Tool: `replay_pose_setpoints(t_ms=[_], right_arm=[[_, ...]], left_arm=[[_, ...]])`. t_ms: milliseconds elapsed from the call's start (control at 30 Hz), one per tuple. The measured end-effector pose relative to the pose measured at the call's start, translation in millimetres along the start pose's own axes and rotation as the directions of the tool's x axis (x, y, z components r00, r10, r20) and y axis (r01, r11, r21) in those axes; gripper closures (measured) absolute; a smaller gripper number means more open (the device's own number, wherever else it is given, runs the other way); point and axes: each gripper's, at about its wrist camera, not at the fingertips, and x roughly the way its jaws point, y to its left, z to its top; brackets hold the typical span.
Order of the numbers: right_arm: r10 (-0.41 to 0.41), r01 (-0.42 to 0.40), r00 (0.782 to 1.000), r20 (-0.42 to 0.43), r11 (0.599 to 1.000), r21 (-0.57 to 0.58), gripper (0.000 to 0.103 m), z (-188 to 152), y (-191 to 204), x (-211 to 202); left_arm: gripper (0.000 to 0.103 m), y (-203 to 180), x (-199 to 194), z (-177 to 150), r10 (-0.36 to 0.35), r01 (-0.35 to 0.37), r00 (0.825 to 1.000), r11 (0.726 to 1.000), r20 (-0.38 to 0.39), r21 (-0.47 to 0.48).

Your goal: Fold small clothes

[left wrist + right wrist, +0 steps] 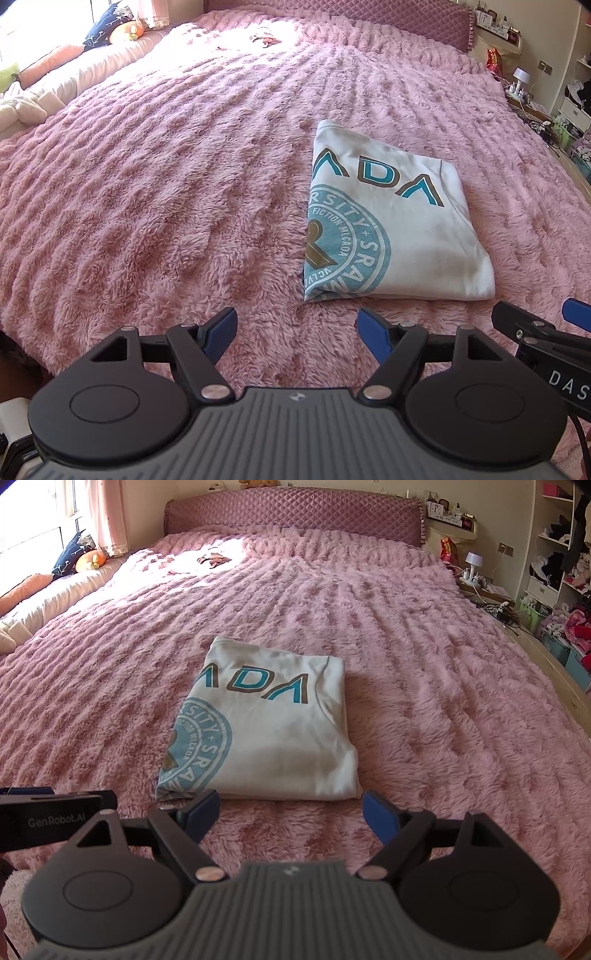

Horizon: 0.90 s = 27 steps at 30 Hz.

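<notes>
The folded white T-shirt (pixel 273 734) is lying lengthwise toward the headboard (pixel 295 517); left gripper (pixel 297 332) and right gripper (pixel 290 812) are hovering released.

Folded white shirt (pixel 273 731) lies on pink bedspread (pixel 424 701) before spread-jawed right gripper (pixel 291 812).

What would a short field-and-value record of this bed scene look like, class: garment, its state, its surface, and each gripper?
garment: white T-shirt with teal print
state: folded into a compact rectangle, lying flat
surface: pink fluffy blanket on the bed
left gripper: open, empty, short of the shirt's near edge
right gripper: open, empty, at the shirt's near edge
contact: neither gripper holds the shirt
</notes>
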Motion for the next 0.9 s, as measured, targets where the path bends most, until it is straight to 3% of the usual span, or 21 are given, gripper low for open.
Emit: replay_pose_setpoints(t_ms=[900], right_arm=[[0.001, -0.001, 1.0, -0.022, 1.0, -0.01, 0.022, -3.3, 1.3, 6.0]], left_arm=[[0.015, -5.2, 5.4, -3.8, 0.006, -0.006, 1.0, 1.0, -0.024, 0.027]])
